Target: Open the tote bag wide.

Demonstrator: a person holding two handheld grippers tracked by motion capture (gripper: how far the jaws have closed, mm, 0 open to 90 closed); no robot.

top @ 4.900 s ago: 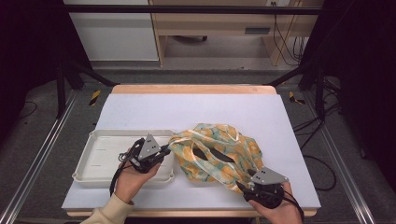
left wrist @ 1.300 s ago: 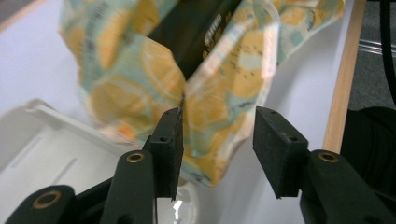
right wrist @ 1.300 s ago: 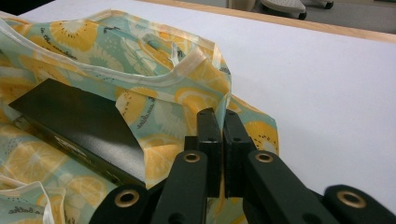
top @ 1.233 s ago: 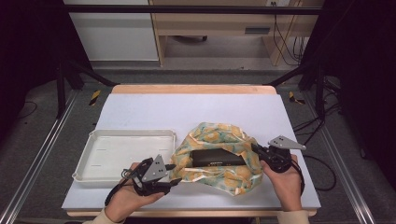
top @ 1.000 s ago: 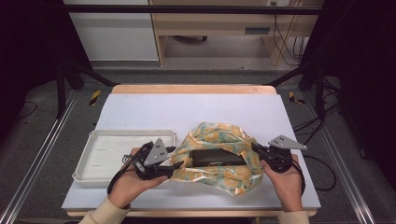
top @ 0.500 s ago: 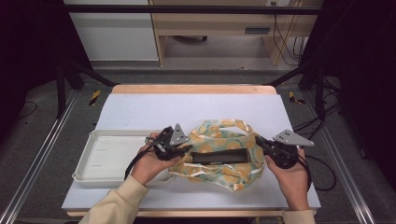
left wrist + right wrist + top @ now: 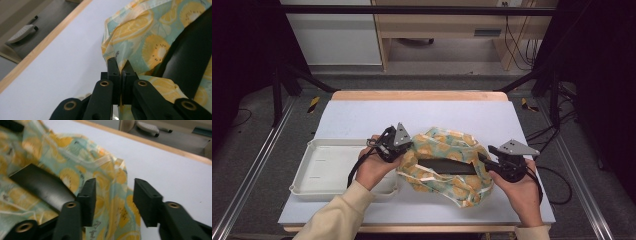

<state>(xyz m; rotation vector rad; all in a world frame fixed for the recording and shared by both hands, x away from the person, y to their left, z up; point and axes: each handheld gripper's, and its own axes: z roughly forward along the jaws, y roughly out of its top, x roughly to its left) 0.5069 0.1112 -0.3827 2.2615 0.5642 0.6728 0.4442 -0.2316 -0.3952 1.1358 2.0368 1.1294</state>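
Pinching the fruit-print bag (image 7: 140, 37) rim, the left gripper (image 7: 121, 68) clamps; right gripper (image 7: 113, 195) just sprang apart, fabric loose between.

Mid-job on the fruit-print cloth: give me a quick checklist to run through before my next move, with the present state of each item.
1. Left gripper clamped on the fruit-print cloth: ok, jaws just closed, fabric edge pinched between them.
2. Right gripper gripping the cloth: not ok, jaws just opened, apart with the hem between them, pads not pressing.
3. Black flat object lying in the cloth's opening: ok, part of it shows.
4. White tray apart from the cloth: cannot tell, the left hand covers the gap.
5. Cloth fully on the table: ok, no part hangs over the edge.
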